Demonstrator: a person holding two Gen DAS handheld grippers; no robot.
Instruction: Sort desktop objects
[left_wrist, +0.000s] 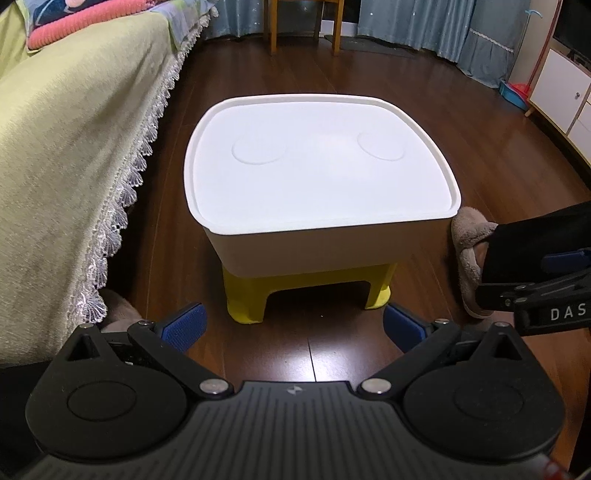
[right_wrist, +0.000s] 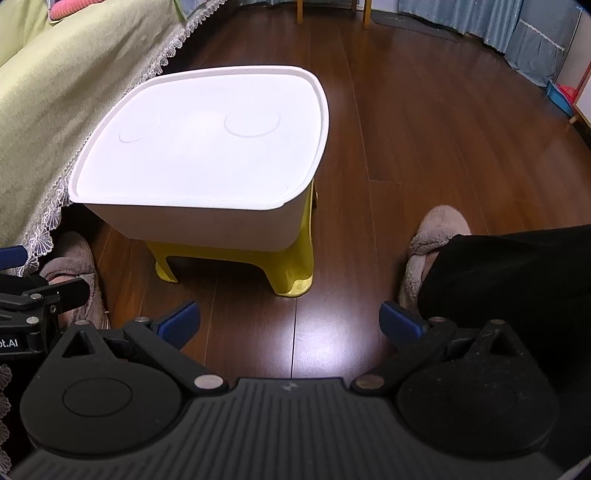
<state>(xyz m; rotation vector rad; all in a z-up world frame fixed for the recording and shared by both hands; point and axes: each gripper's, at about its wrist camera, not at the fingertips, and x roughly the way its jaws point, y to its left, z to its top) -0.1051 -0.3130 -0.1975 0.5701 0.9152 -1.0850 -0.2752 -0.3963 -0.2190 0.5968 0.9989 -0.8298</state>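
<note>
White box (left_wrist: 321, 173), lid on, is sitting on a yellow stool (left_wrist: 251, 295) on the wood floor (left_wrist: 461, 129), beside the sofa cover (left_wrist: 74, 147) at left. Left gripper (left_wrist: 294, 326) and right gripper (right_wrist: 290, 325) are both hovering before it, fingers spread wide, holding nothing.

Green lace-edged sofa cover (left_wrist: 74, 155), wooden chair legs (left_wrist: 303, 26), white cabinet (left_wrist: 561, 88), plush slippers (right_wrist: 432, 243).

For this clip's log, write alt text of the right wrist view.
A white lidded box sits on a yellow stool on dark wood floor, its lid bare. The right hand-held gripper is open and empty below it, a fuzzy slipper at right, a green-covered sofa at left.
</note>
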